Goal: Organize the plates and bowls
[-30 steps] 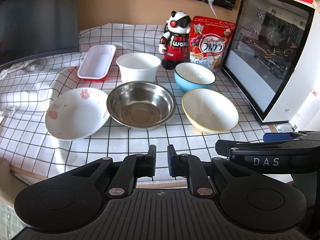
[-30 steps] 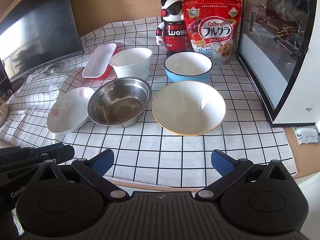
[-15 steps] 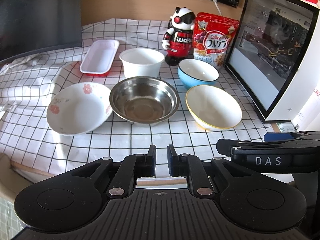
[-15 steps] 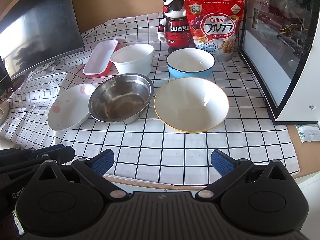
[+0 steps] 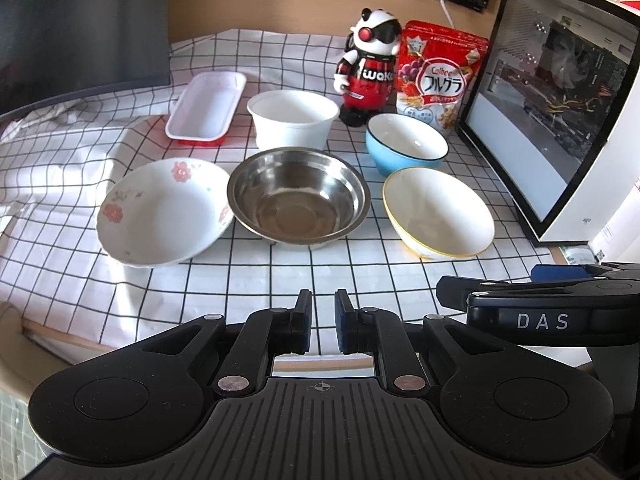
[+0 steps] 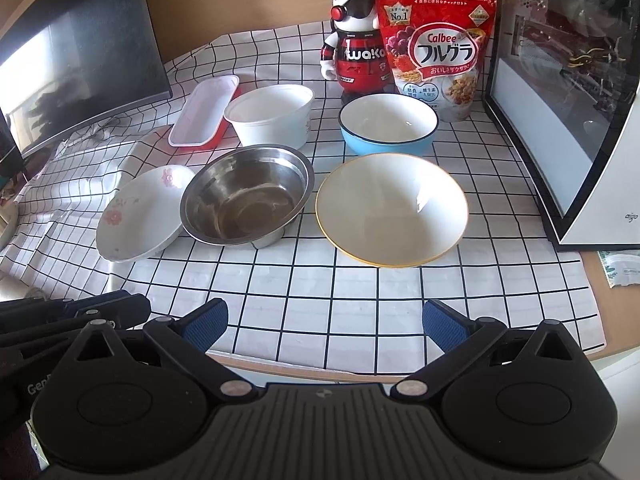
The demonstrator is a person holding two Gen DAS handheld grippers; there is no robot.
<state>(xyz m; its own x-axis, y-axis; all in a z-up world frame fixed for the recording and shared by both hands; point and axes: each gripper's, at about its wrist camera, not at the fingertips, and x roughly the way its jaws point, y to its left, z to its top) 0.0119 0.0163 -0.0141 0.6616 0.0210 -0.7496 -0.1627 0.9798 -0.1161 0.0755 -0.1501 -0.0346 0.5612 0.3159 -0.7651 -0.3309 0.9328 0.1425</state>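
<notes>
Several dishes stand on the checked cloth. A flowered white bowl (image 5: 164, 210) is at the left, a steel bowl (image 5: 298, 198) in the middle, a yellow-rimmed white bowl (image 5: 438, 212) at the right. Behind them sit a red-and-white tray (image 5: 206, 108), a white tub (image 5: 294, 118) and a blue bowl (image 5: 406, 144). My left gripper (image 5: 322, 320) hangs shut and empty over the near cloth edge. My right gripper (image 6: 324, 324) stands open and empty, in front of the yellow-rimmed bowl (image 6: 392, 208) and steel bowl (image 6: 246, 198).
A robot figure (image 6: 356, 40) and a red cereal bag (image 6: 436, 46) stand at the back. A white case with a glass side (image 6: 568, 92) walls off the right; a dark monitor (image 6: 76, 52) stands at the left. Bare cloth (image 6: 320, 300) lies in front of the bowls.
Both views have shifted slightly, the dishes sitting a little further up and left in the frame. No dish has moved and neither gripper's jaws have changed.
</notes>
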